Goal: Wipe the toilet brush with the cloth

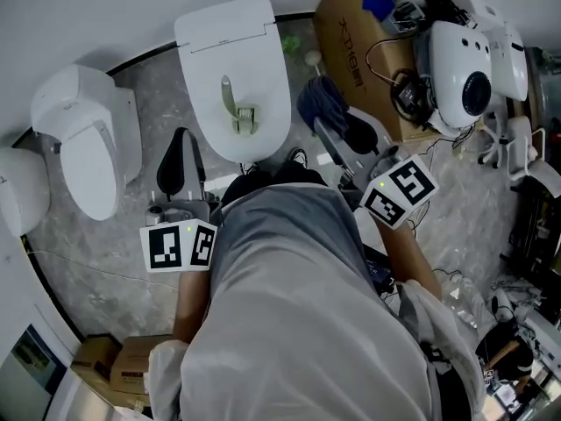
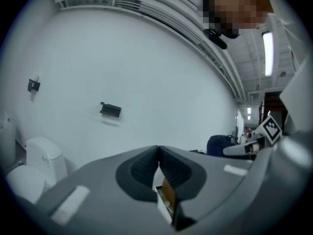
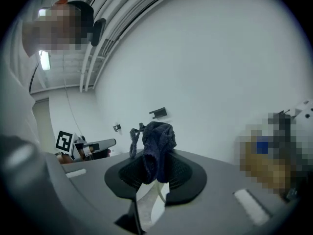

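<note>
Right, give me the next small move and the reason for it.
Probably open the left gripper and lower it onto the handle of the toilet brush. Its jaws are together with nothing between them, the brush lies loose on the closed toilet lid, and the right gripper is shut on the cloth. Steadying the brush seems to come before wiping.

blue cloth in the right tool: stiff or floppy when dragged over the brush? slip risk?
Probably floppy: the cloth bunches and folds above the right tool, a loose strand curling off one side. Likely light: the wad stands up without sagging far. Slip seems unlikely, as the jaws are shut on a thick fold of knit-looking fabric.
</note>
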The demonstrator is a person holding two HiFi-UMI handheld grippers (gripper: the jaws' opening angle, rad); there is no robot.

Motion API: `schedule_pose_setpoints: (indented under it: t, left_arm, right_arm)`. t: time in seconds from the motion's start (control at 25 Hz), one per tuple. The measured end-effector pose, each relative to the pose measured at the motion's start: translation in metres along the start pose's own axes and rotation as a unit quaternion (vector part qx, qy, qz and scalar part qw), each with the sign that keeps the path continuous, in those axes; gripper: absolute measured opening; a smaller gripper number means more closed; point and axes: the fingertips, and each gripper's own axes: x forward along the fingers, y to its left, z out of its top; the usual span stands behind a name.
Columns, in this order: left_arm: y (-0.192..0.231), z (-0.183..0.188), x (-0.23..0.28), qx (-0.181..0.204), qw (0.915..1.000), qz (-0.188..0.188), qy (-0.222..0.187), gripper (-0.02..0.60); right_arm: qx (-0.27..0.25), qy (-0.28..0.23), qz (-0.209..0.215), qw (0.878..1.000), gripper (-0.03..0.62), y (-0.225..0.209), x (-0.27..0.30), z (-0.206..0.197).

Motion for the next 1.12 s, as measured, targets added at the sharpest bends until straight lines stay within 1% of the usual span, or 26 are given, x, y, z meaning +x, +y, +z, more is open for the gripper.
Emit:
schedule_pose_setpoints:
  t: [0.12, 0.24, 0.44, 0.72, 1.12]
  left_arm:
    - [-0.001, -0.006, -0.007, 0.003, 0.9999, 0.004, 0.012, 0.0]
    - [-0.001, -0.008, -0.012, 0.002, 0.9998, 0.007, 0.019, 0.0]
    - [-0.004, -0.006, -0.019, -0.003, 0.9998, 0.008, 0.017, 0.0]
    - [0.001, -0.002, -0.023, -0.009, 0.9998, 0.014, 0.01, 0.0]
    - [-0.003, 0.004, -0.028, -0.011, 0.9998, 0.014, 0.004, 0.0]
  right_arm:
    - [-0.028, 0.013, -0.015, 0.999, 0.08, 0.002, -0.007, 0.0]
    - [-0.047, 0.018, -0.019, 0.999, 0.078, 0.002, -0.01, 0.008]
    - [-0.057, 0.016, -0.01, 0.998, 0.078, 0.004, -0.017, 0.015]
    - [-0.06, 0.014, -0.011, 0.998, 0.078, 0.007, -0.018, 0.018]
    - [-0.073, 0.015, -0.008, 0.997, 0.078, 0.016, -0.024, 0.02]
